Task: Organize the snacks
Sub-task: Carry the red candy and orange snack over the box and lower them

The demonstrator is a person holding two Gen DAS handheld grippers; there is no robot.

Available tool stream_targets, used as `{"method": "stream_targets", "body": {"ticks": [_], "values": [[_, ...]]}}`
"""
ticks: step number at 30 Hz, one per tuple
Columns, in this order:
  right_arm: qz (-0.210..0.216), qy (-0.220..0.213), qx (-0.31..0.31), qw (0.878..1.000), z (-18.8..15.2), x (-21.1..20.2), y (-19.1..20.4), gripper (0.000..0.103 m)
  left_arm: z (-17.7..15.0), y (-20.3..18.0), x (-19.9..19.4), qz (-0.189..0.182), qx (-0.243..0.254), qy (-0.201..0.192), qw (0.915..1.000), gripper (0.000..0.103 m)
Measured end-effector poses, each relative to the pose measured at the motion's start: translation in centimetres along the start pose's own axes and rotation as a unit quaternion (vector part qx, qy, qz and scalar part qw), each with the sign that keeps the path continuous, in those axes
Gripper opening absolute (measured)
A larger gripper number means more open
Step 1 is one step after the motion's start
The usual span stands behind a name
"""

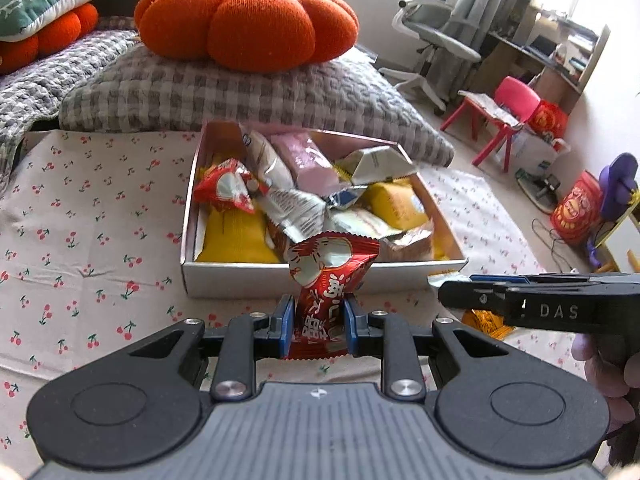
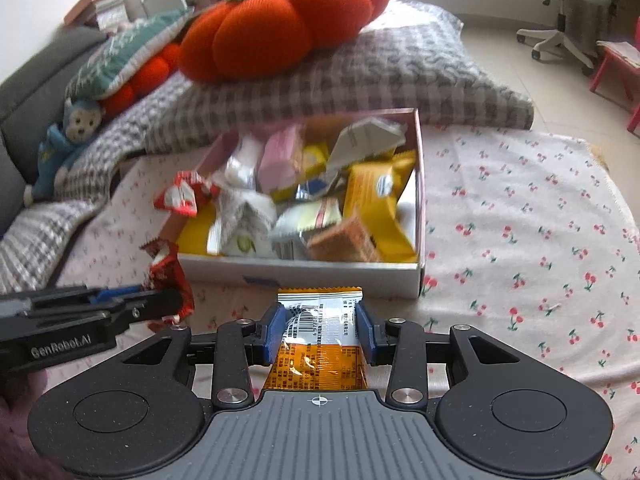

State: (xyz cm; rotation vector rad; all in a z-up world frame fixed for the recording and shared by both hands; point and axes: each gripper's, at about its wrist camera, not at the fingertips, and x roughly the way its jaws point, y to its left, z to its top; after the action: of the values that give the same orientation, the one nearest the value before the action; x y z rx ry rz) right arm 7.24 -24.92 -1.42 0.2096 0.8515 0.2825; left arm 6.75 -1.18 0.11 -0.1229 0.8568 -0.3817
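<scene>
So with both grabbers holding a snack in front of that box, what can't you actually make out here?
- Left wrist view: the lower end of the red packet, hidden between the left gripper and its body.
- Left wrist view: the orange packet, mostly covered by the right gripper crossing in front.
- Right wrist view: print on the orange packet, too small to read.
- Both views: the bottom of the box, buried under piled snacks.

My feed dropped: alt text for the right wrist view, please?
The right claw grips an orange snack packet in front of the snack-filled box on cherry-print cloth; the left claw holds a red packet.
</scene>
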Motion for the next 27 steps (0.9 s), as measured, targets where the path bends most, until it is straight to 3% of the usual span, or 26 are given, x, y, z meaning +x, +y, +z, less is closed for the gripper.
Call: {"method": "stream_targets", "body": {"ticks": [21, 27], "values": [[-0.005, -0.069, 0.068, 0.995, 4.8, 0.8, -0.7, 0.038, 3.0, -2.5, 3.7, -0.007, -0.047, -0.034, 0.9983, 0.023], [-0.008, -0.070, 0.080, 0.994, 5.7, 2.6, -0.7, 0.038, 3.0, -2.8, 5.0, -0.005, -0.053, -0.032, 0.9981, 0.023]]}}
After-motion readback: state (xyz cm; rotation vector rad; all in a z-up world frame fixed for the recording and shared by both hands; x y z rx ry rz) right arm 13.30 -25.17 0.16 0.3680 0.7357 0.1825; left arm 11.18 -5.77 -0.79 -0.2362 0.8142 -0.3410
